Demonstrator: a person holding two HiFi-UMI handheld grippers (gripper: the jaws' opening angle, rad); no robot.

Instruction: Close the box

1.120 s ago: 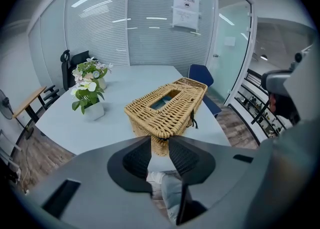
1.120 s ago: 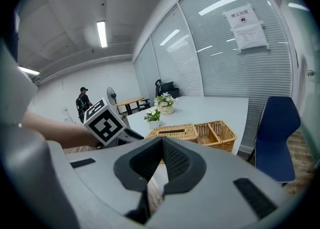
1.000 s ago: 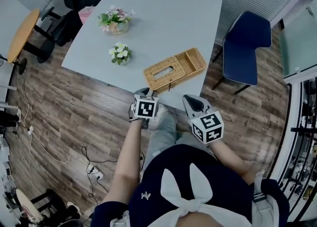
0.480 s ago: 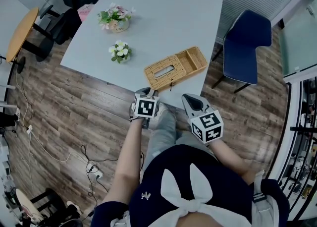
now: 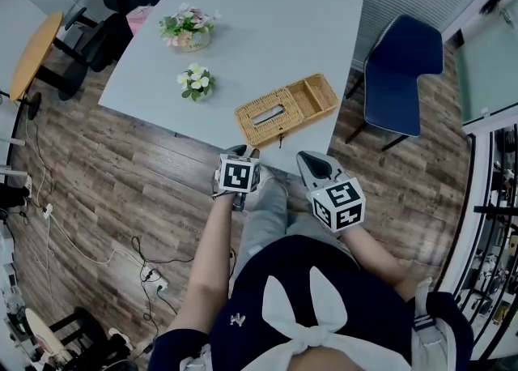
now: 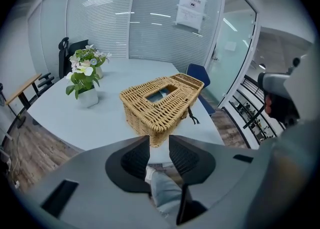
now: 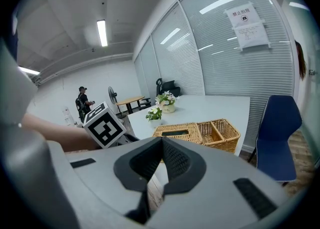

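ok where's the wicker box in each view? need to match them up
Head view: wicker box just above centre.
Left gripper view: centre, close up, one corner toward the camera.
Right gripper view: just right of centre, small.
Shared landmark: blue chair, off the box's right end in all three.

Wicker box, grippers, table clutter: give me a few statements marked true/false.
1. The wicker box lies open on the table. True.
2. The left gripper is clamped on the box. False: its jaws stand apart, empty, short of the table edge.
3. Two flower pots stand on the table. True.
4. The blue chair sits at the table's left in the head view. False: it is at the right.
5. The right gripper has its jaws together, holding nothing. True.
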